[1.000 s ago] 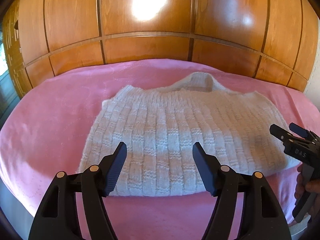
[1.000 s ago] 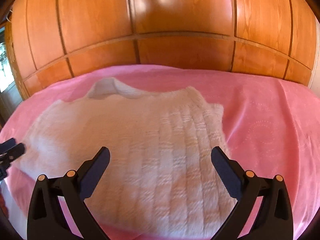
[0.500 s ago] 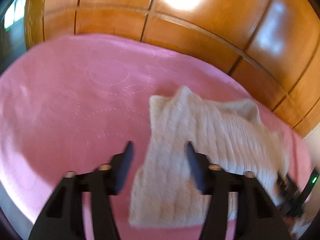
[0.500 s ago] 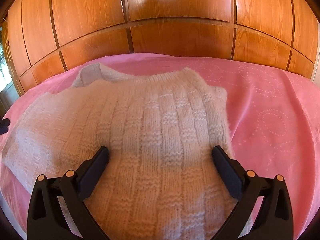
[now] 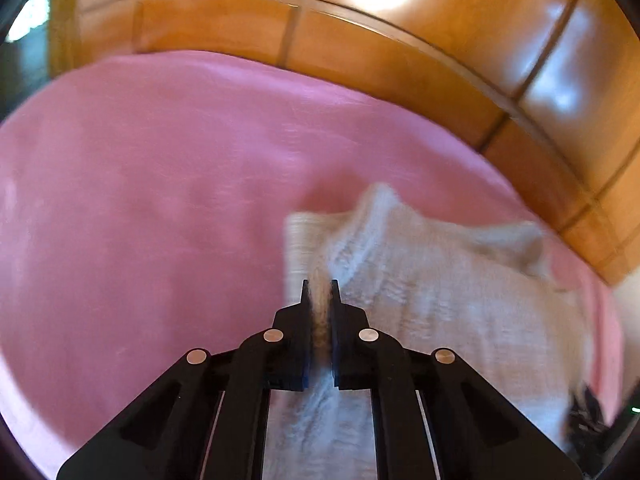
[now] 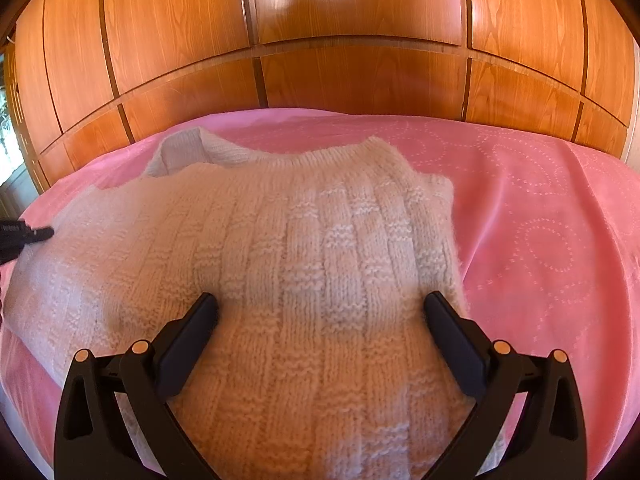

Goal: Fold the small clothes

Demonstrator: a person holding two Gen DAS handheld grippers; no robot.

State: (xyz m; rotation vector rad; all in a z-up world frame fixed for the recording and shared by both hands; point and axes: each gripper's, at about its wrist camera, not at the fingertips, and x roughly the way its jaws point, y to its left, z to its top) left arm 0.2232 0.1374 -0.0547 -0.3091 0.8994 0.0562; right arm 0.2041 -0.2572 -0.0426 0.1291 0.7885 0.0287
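Your left gripper point(image 5: 319, 292) is closing, pinching the sweater's point(image 6: 280, 264) edge between its jaws. Your right gripper point(image 6: 320, 312) hangs wide open over the knit. The sweater lies on the pink bedspread point(image 6: 540, 220), collar at eleven o'clock.

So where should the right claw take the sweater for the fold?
Probably the near right hem corner of the sweater, coming in low from the right side. That edge lies free on the pink cover, so one finger could slip under it. The right claw stands open over the flat middle; the left claw is closing on knit at the opposite edge.
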